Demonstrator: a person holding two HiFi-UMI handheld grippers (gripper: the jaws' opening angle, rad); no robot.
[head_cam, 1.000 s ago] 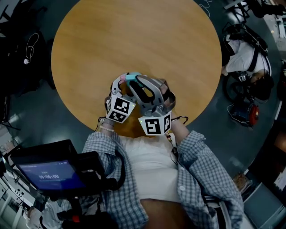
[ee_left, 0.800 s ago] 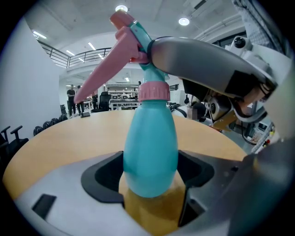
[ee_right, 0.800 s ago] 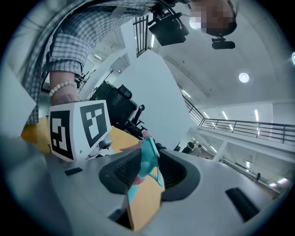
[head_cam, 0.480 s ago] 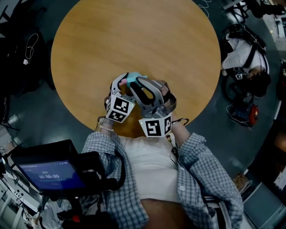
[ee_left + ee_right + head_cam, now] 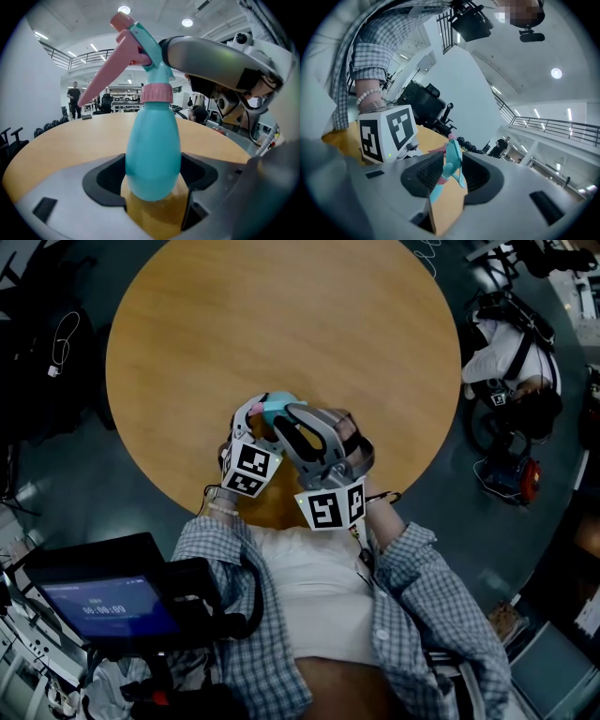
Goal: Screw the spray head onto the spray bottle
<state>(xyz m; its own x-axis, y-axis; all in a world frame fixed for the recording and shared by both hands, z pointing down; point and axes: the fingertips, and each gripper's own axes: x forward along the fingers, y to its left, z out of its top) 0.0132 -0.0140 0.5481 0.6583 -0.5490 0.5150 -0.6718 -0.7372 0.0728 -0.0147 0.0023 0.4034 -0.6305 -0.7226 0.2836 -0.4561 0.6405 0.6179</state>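
Observation:
A teal spray bottle stands upright between the jaws of my left gripper, which is shut on its lower body. A pink collar joins it to the teal and pink spray head, whose pink trigger points left. My right gripper comes in from the right, shut on the spray head. In the head view both grippers meet over the near edge of the round wooden table, left gripper beside right gripper, with only the bottle's teal top showing.
The left gripper's marker cube sits close to the right gripper's left. A dark device with a lit screen is at my lower left. A person sits beyond the table's right side. Another person stands far off.
My right gripper has rolled slightly, its marker cube tilting and shifting a little toward me. The left gripper and the bottle have stayed put.

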